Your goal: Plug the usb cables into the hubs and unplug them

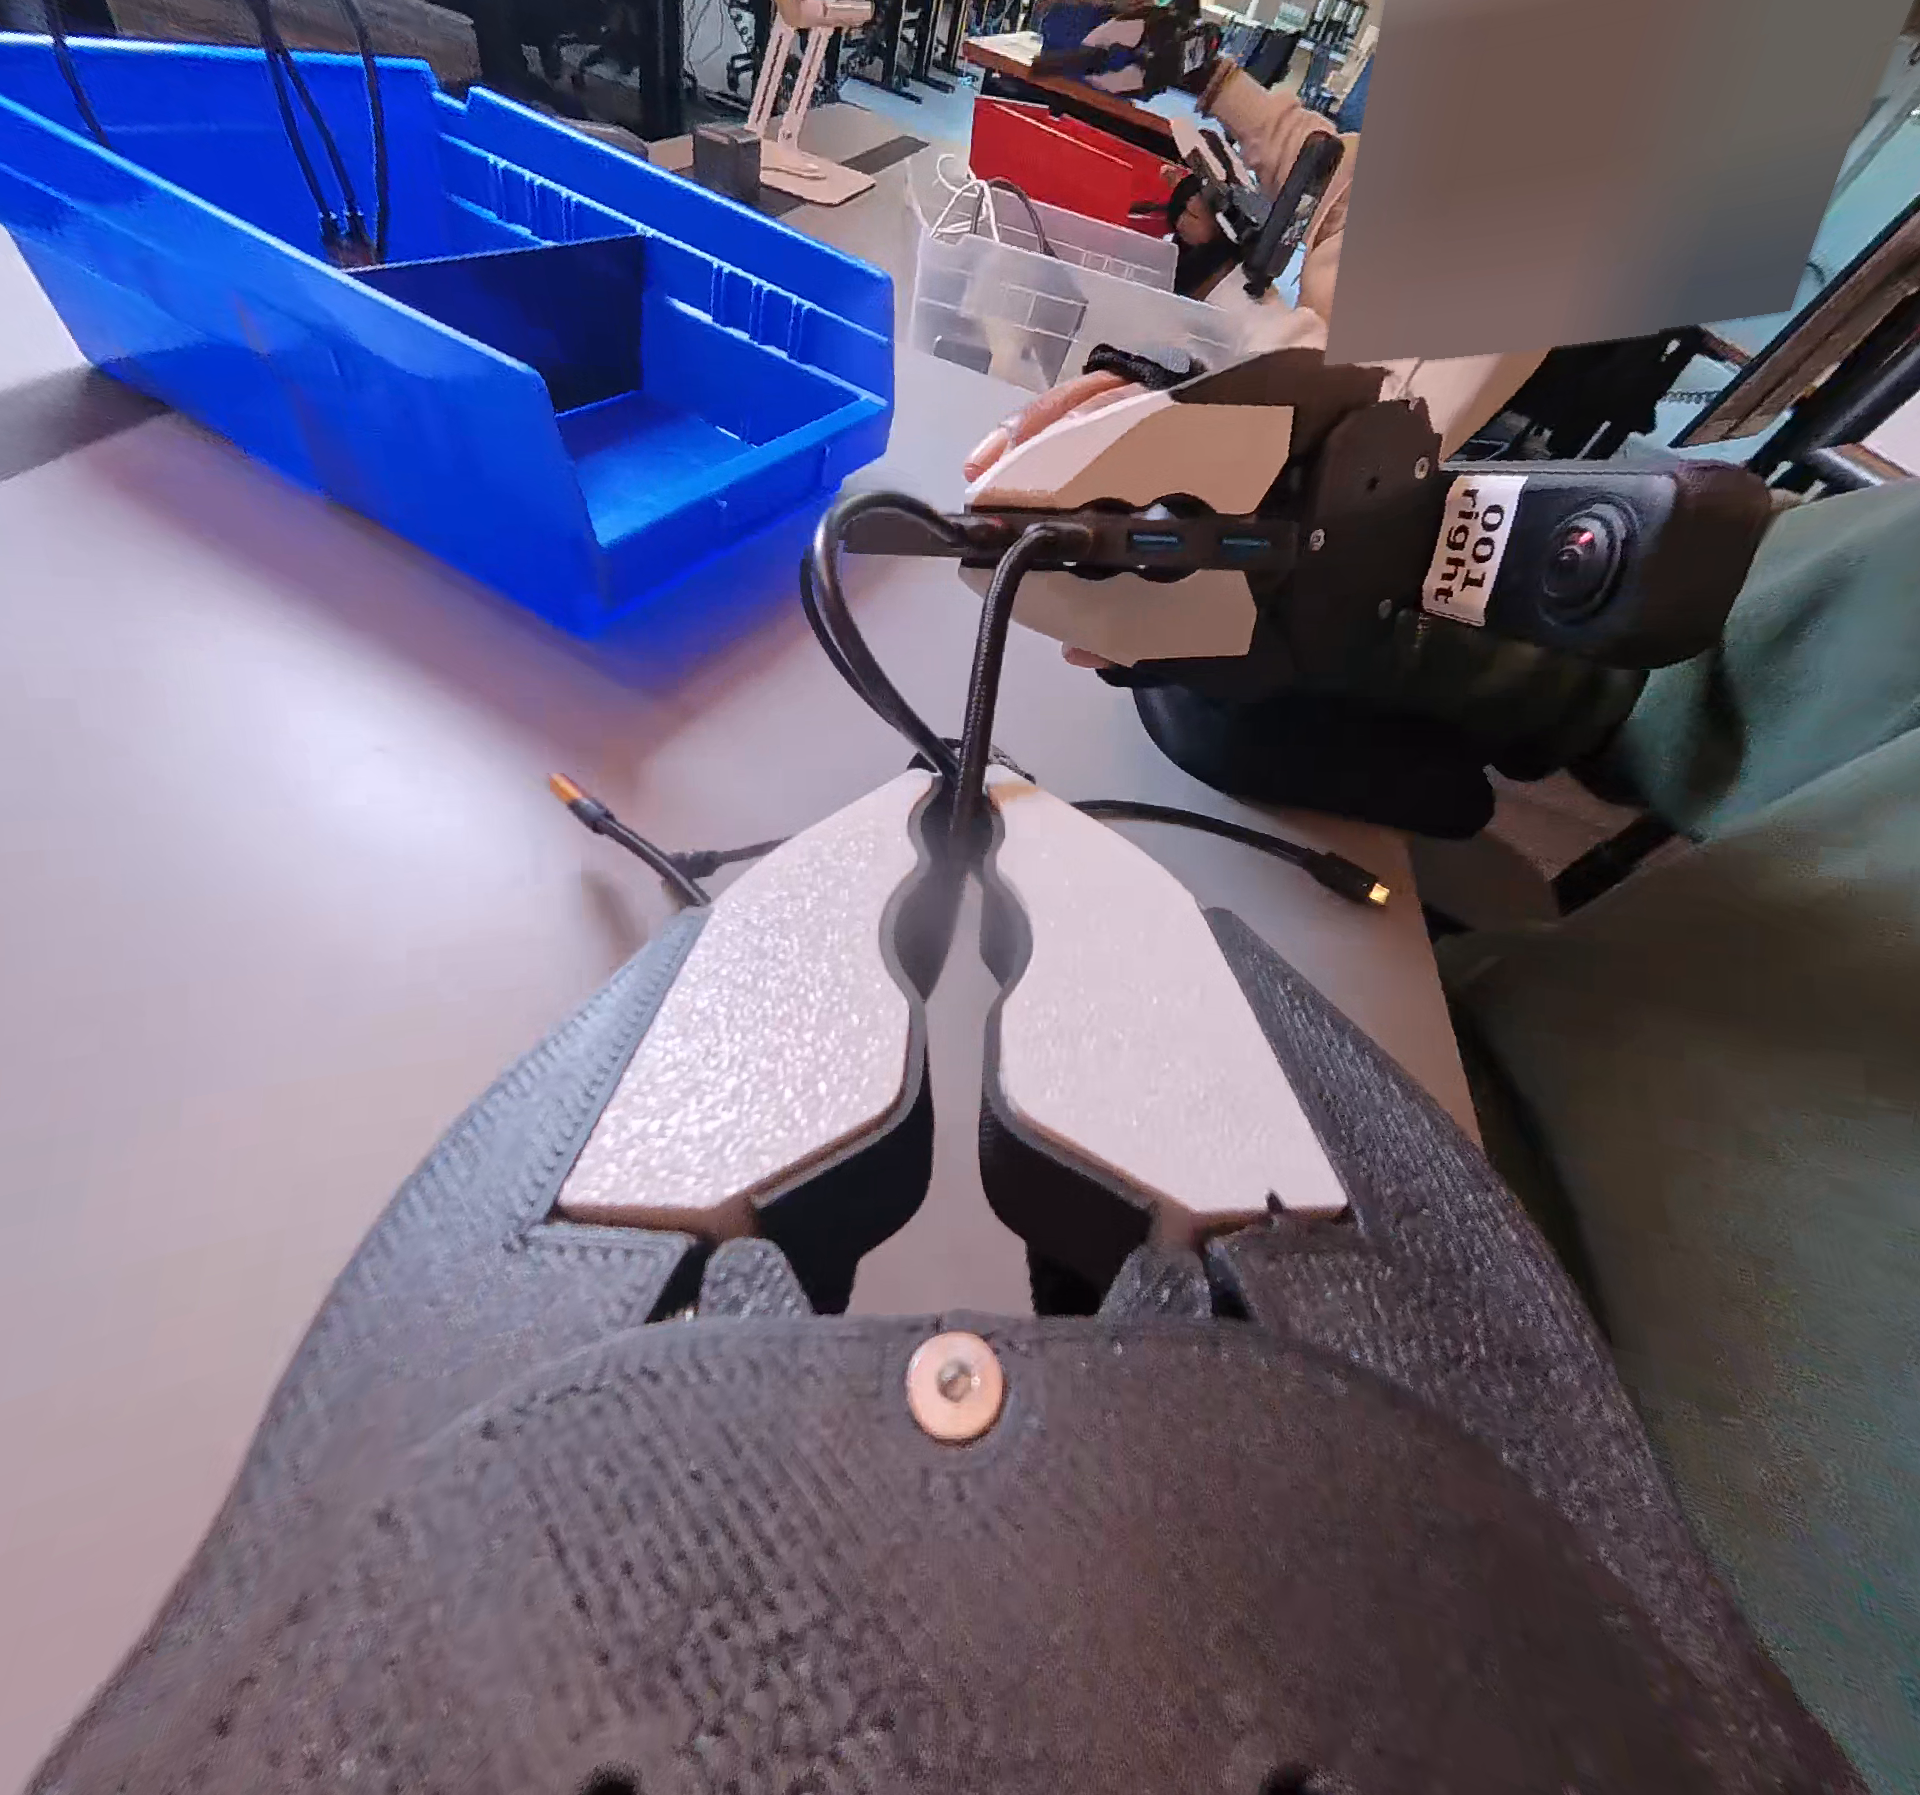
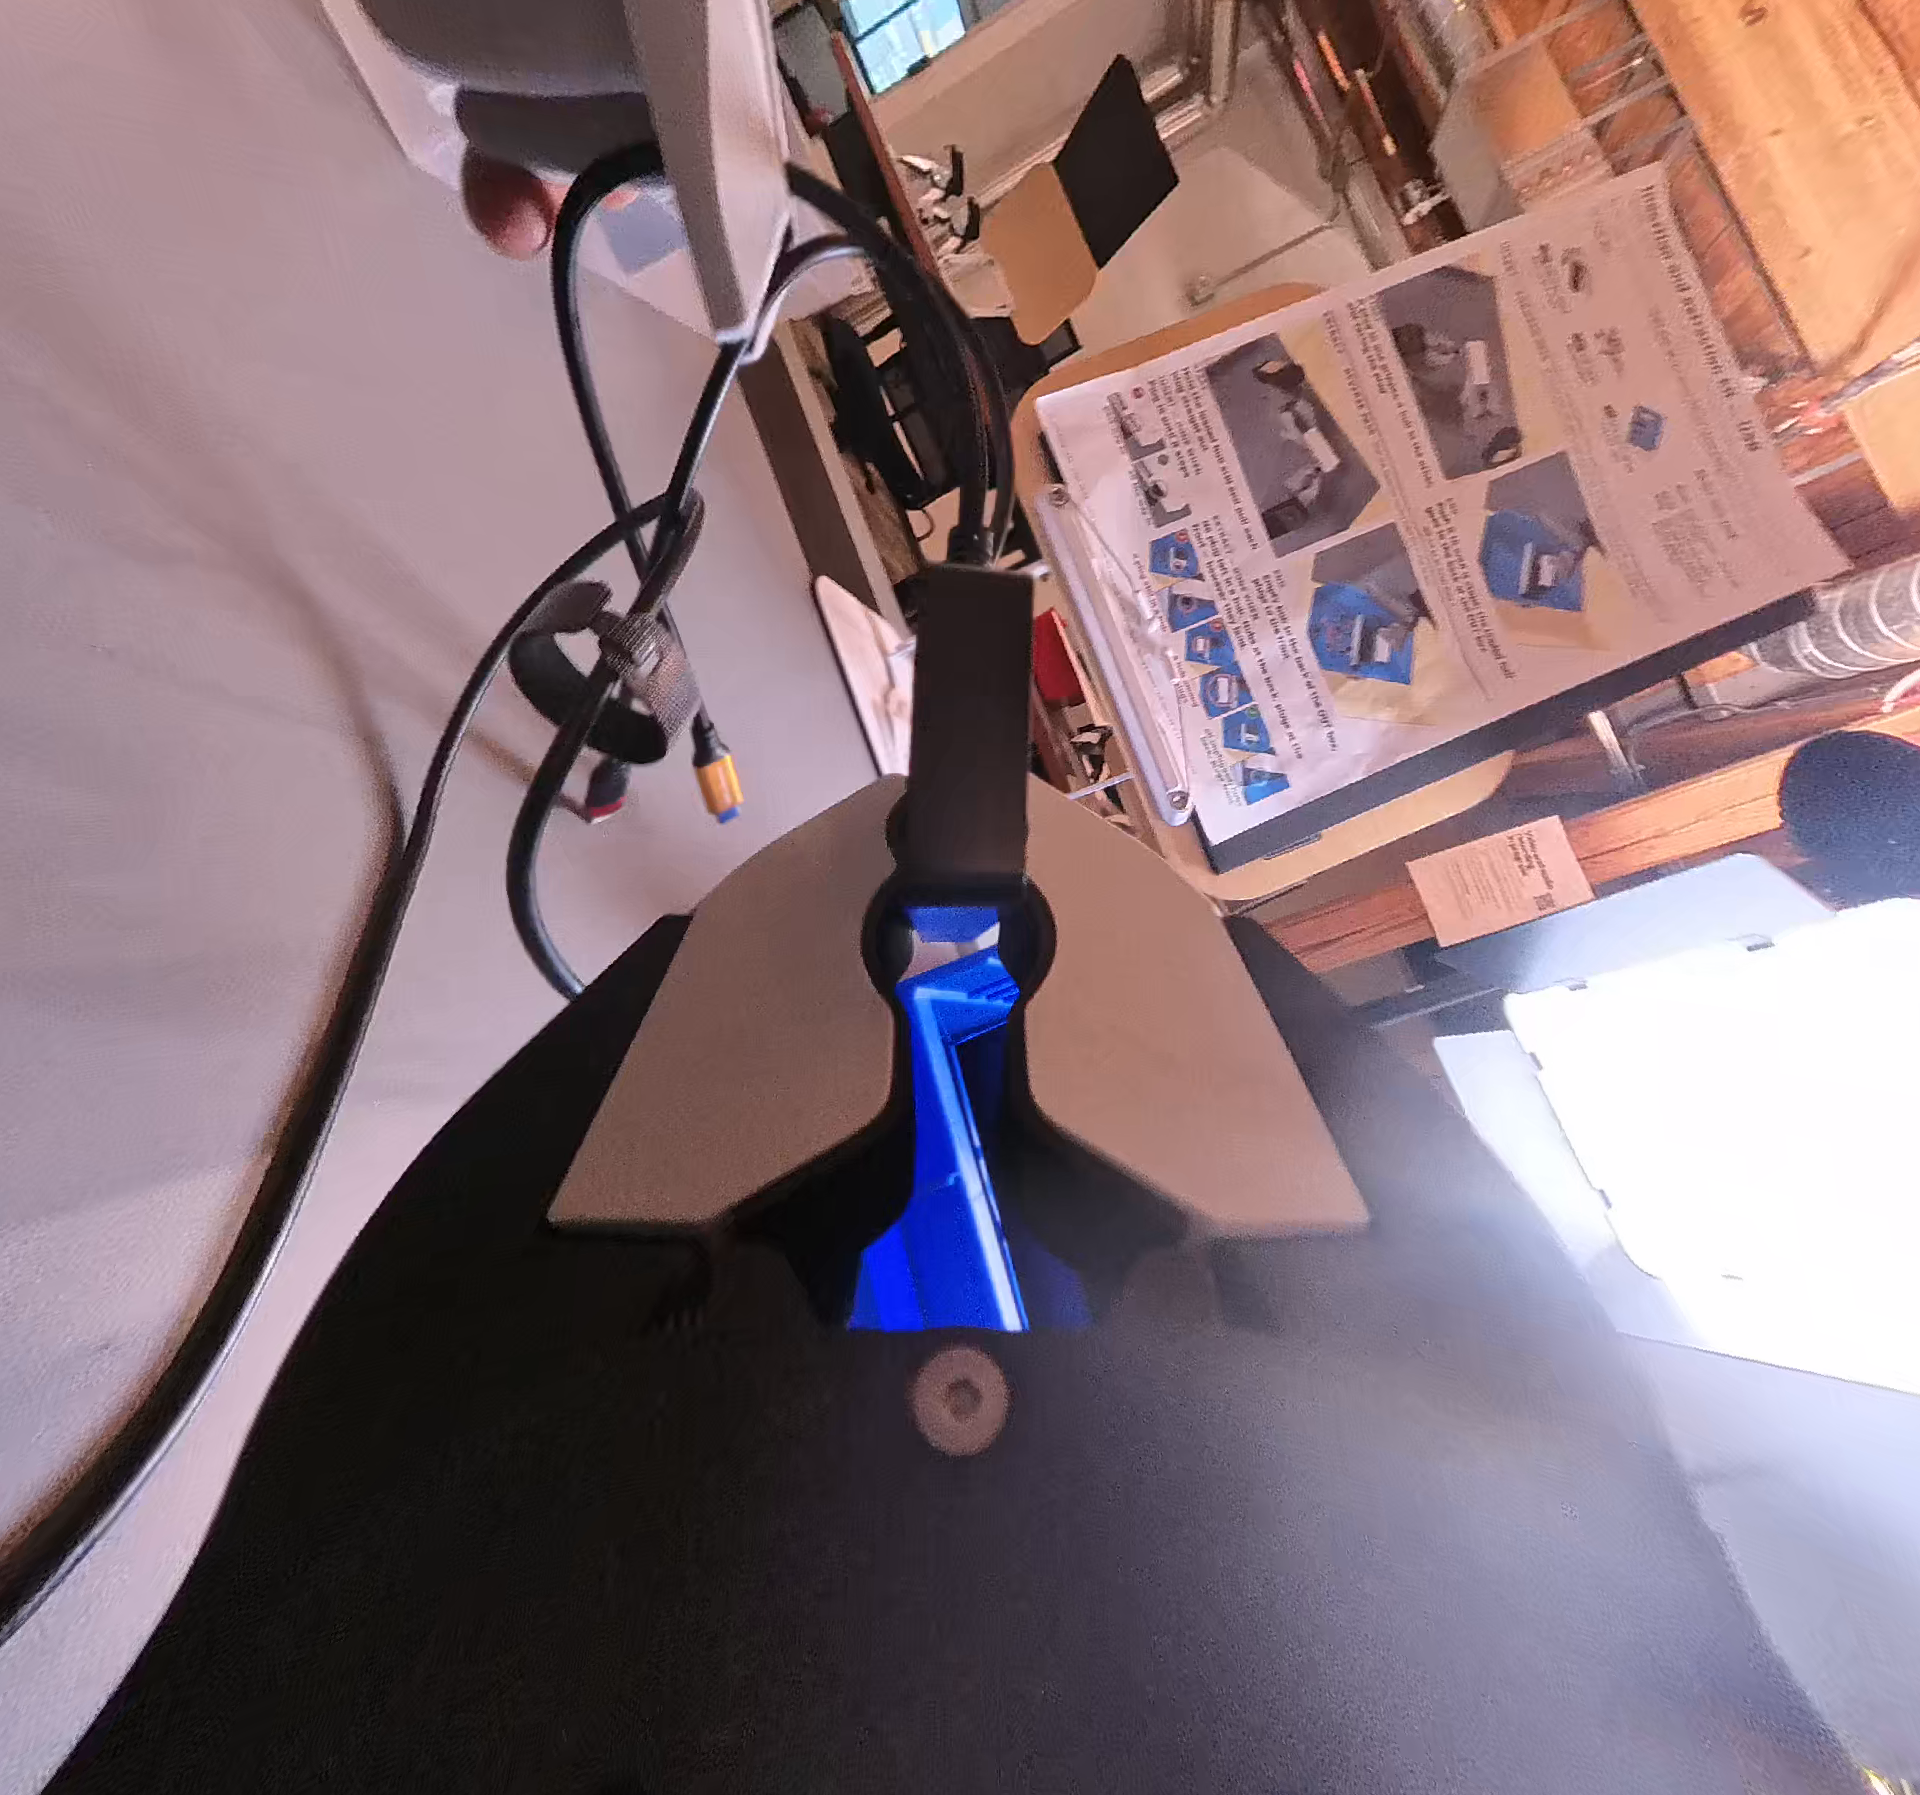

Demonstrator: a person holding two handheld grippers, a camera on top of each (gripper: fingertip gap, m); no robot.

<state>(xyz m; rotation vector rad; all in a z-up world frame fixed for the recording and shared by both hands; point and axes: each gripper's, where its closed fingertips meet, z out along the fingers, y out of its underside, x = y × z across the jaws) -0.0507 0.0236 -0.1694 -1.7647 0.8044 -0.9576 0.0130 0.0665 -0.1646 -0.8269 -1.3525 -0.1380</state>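
Left tongs (image 1: 961,810) are pinching braided black usb cable (image 1: 977,675) w/ fingers pressed together; its plug is sitting in slim black usb hub (image 1: 1122,540). Right tongs (image 2: 961,836) are clamping that hub above grey bench (image 1: 312,810), beside blue plastic bin (image 1: 468,343).

Dark hub (image 2: 971,717) in right hand-held gripper (image 2: 961,862) — cables (image 2: 582,498) (black) alongside
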